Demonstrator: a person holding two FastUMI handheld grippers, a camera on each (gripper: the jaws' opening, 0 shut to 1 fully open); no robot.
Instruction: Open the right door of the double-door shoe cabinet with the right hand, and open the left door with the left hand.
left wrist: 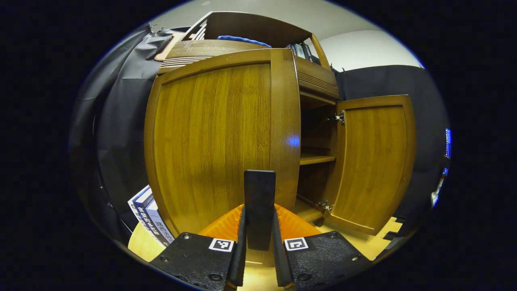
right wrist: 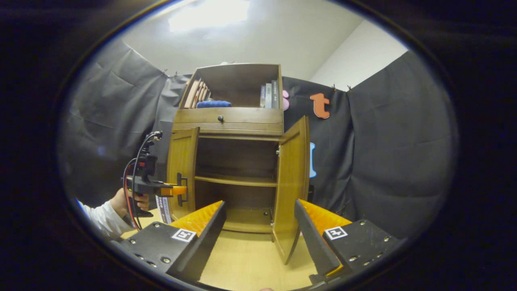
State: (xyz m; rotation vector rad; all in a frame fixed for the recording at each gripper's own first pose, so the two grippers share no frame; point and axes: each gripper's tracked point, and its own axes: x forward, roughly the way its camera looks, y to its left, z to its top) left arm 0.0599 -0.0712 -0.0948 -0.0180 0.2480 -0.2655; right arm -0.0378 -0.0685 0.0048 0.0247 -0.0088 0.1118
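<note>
The shoe cabinet (right wrist: 238,121) stands on the bench (right wrist: 250,258), both doors swung out; books (right wrist: 270,96) sit in its top compartment, more books (left wrist: 150,220) beside its left door (right wrist: 182,171).

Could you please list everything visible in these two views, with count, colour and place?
Wooden double-door shoe cabinet: one, brown, on the light wooden floor.
Left door: one, brown, swung open, dark handle between the left gripper's fingers.
Right door: one, brown, swung wide open.
Inner shelf: one, brown, bare.
Blue cloth: one, in the top compartment.
Upright books: several, top compartment, right side.
Books: a few, on the floor left of the cabinet.
Left gripper: one, at the left door's handle.
Right gripper: one, open, clear of the doors.
Hand: one, white sleeve, holding the left gripper.
</note>
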